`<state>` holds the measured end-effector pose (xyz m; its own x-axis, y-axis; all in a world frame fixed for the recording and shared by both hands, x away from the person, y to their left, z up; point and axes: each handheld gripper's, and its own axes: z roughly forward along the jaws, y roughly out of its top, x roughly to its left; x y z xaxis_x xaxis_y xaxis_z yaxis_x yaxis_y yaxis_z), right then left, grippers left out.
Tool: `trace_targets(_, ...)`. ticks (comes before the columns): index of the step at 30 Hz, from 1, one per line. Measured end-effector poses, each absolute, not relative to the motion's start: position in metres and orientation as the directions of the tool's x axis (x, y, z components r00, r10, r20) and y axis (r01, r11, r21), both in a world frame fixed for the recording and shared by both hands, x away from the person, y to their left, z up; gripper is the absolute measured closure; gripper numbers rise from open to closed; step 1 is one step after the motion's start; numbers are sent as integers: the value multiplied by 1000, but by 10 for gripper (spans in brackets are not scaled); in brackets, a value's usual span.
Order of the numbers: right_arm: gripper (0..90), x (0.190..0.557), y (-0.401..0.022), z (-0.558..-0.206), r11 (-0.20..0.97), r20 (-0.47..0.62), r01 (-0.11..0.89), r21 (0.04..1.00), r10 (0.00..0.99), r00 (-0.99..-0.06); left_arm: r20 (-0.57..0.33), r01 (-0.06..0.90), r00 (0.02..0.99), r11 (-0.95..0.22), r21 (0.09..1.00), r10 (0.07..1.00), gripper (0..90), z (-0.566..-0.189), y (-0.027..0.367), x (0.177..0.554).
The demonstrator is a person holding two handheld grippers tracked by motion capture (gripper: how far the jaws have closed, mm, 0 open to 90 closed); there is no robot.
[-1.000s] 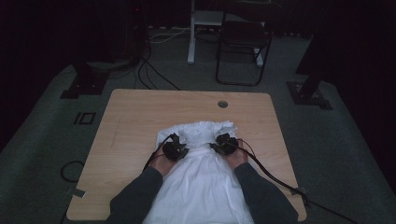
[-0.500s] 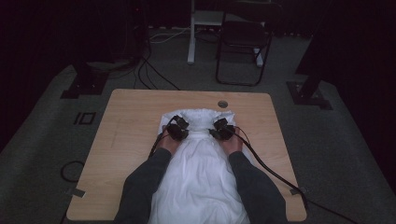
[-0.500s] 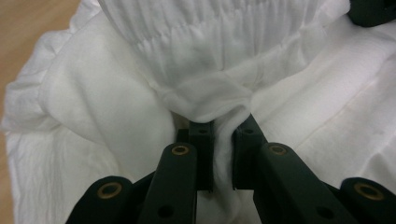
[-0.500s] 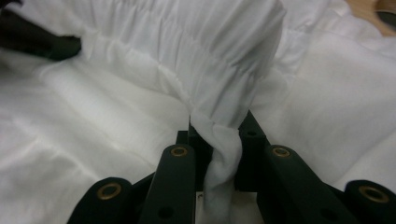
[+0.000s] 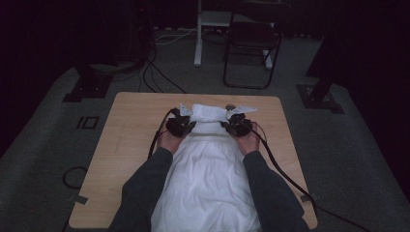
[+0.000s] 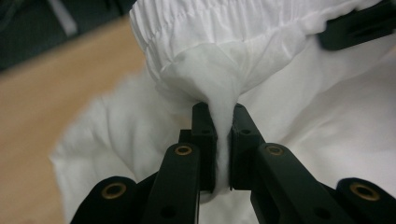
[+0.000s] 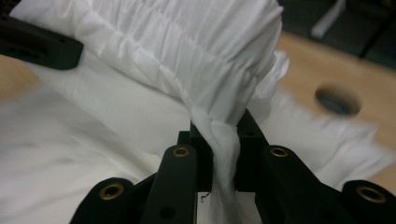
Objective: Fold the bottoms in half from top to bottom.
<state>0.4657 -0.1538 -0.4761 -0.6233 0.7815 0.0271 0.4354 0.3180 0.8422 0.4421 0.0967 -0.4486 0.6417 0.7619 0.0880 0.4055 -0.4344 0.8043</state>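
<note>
- Both hands are out over the wooden desk (image 5: 130,125), and a white garment (image 5: 208,183) lies spread down its middle, running to the near edge between the person's forearms.
- Left tongs (image 5: 180,126) — clamped tight on a bunched fold of the white cloth; in the left gripper view (image 6: 223,140) the fabric is squeezed between the two black jaws, with a gathered, elastic-looking hem rising just above them.
- Right tongs (image 5: 239,126) match it on the other side — jaws closed on a pinch of the same gathered edge, seen close in the right gripper view (image 7: 223,144).
- The held hem sits at the far end of the garment, lifted and folded back between the two tongs.
- A round hole (image 7: 338,100) in the desk shows just beyond the cloth.
- A black chair (image 5: 252,43) stands on the grey floor past the desk.
</note>
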Motion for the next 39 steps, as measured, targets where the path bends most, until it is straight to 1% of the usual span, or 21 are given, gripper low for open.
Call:
trace_targets(2,814,452,-161,-453,302,14,382,873,769,-640,100,354,662,-428,832,743,838,-429,98,426)
trace_targets(5,814,432,-168,-429,305,-22,316,898,750,-661,125,284,690,-426,859,713,838,-408,99,400)
trace_targets(6,814,424,-171,-423,309,-36,295,904,743,-668,135,267,699,-432,862,702,838,-403,99,391)
trace_targets(7,814,424,-171,-423,309,-36,295,904,743,-668,135,267,699,-432,862,702,838,-403,99,391)
trace_targets(8,815,416,-173,-419,315,-45,282,906,735,-676,157,242,717,-454,858,679,838,-400,99,373)
trace_targets(9,815,398,-177,-415,328,-60,261,908,717,-694,161,240,723,-463,853,672,838,-401,98,366)
trace_targets(12,815,377,-179,-425,345,-48,272,898,693,-719,137,259,744,-471,844,654,838,-413,101,345)
trace_targets(15,815,357,-179,-445,374,-31,304,877,673,-739,81,314,761,-475,822,643,837,-437,101,329)
trace_targets(18,815,342,-178,-475,421,-13,353,835,658,-753,36,392,775,-524,757,631,837,-478,94,313)
trace_targets(20,814,335,-176,-496,457,-2,390,800,652,-759,29,424,789,-579,696,614,835,-504,88,307)
trace_targets(23,813,329,-176,-522,476,38,441,761,645,-763,30,454,794,-626,635,607,834,-531,83,307)
trace_targets(24,812,328,-175,-530,479,54,456,750,643,-764,64,441,796,-650,619,601,834,-538,82,309)
trace_targets(25,810,327,-174,-536,481,70,470,740,640,-766,76,427,801,-656,622,594,833,-540,83,311)
trace_targets(26,809,326,-173,-538,486,73,475,733,639,-766,80,423,802,-658,623,592,833,-540,84,316)
trace_targets(29,805,328,-168,-538,472,104,496,729,640,-762,144,404,797,-696,594,586,833,-537,87,329)
trace_targets(31,800,331,-162,-539,474,109,502,723,640,-761,169,404,789,-706,582,591,833,-535,91,343)
trace_targets(36,803,351,-145,-552,474,127,521,710,642,-756,185,430,758,-692,579,626,829,-534,101,372)
trace_targets(39,807,370,-139,-554,484,89,496,721,645,-759,192,450,733,-676,584,653,828,-534,102,383)
